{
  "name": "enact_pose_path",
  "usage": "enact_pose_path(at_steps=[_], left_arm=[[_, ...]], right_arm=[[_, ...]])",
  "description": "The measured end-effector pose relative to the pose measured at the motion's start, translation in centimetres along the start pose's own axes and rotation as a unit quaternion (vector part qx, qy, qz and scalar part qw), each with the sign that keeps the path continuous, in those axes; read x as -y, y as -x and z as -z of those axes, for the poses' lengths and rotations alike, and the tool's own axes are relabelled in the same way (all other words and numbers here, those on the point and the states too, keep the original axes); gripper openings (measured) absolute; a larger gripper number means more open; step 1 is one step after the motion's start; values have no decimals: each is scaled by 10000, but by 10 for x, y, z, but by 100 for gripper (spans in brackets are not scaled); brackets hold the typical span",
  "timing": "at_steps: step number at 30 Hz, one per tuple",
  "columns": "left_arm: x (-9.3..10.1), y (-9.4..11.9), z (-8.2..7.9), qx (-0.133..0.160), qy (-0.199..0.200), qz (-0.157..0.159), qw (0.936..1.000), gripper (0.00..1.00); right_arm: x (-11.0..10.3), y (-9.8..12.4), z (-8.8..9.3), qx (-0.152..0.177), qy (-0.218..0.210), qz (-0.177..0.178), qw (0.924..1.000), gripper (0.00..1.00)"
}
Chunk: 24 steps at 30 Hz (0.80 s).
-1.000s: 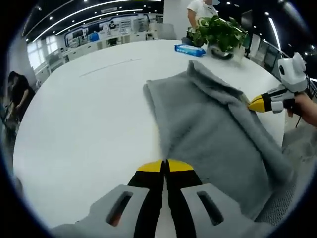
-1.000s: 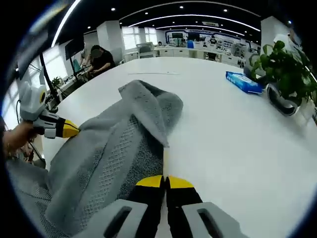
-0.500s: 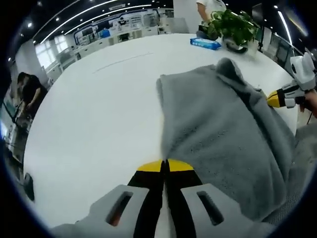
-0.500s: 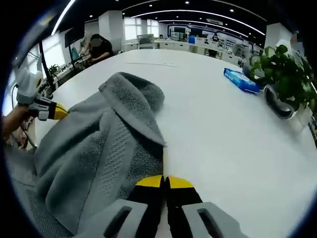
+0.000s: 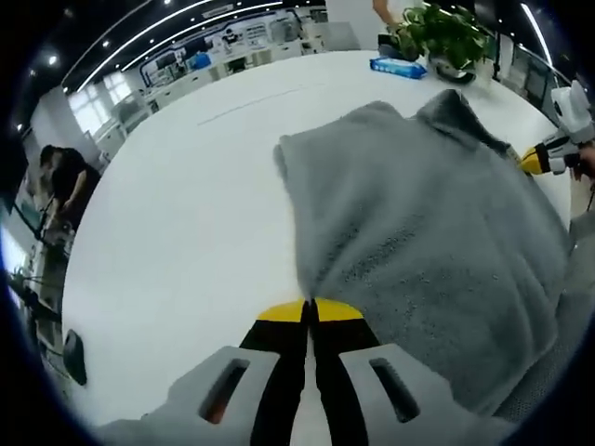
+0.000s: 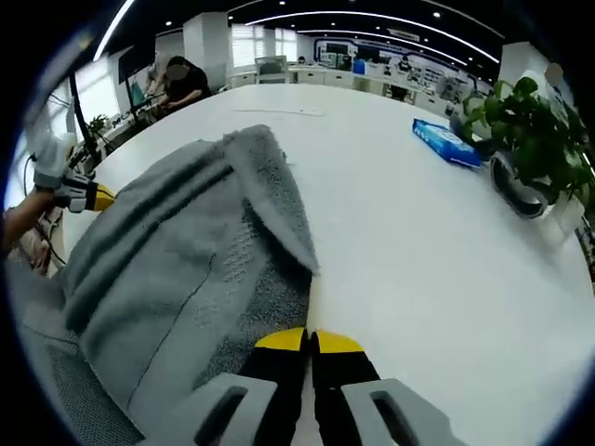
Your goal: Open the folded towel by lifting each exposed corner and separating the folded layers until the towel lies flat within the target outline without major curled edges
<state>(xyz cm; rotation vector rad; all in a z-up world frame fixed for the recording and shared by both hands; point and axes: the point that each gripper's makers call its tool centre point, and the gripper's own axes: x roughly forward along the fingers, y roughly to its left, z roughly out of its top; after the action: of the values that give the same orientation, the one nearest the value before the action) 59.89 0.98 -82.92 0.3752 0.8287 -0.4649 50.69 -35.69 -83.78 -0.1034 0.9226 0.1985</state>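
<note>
Grey towel (image 5: 418, 223) stretches lengthwise between left tongs (image 5: 310, 309) and right tongs (image 6: 310, 339), both clamping its edge

I saw bright, even light from ceiling strip lamps (image 6: 372, 20); white table (image 5: 186, 214) glared softly. Shadows were faint. Fisheye bent the edges; far background looked soft.
</note>
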Motion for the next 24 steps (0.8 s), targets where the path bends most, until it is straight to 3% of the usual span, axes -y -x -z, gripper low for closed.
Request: enact_pose_path(at_steps=[24], left_arm=[[-60,6,19,-257,-326,-470,9980,1]], right_arm=[[13,-1,-1,-78,234,-116,9996,0]])
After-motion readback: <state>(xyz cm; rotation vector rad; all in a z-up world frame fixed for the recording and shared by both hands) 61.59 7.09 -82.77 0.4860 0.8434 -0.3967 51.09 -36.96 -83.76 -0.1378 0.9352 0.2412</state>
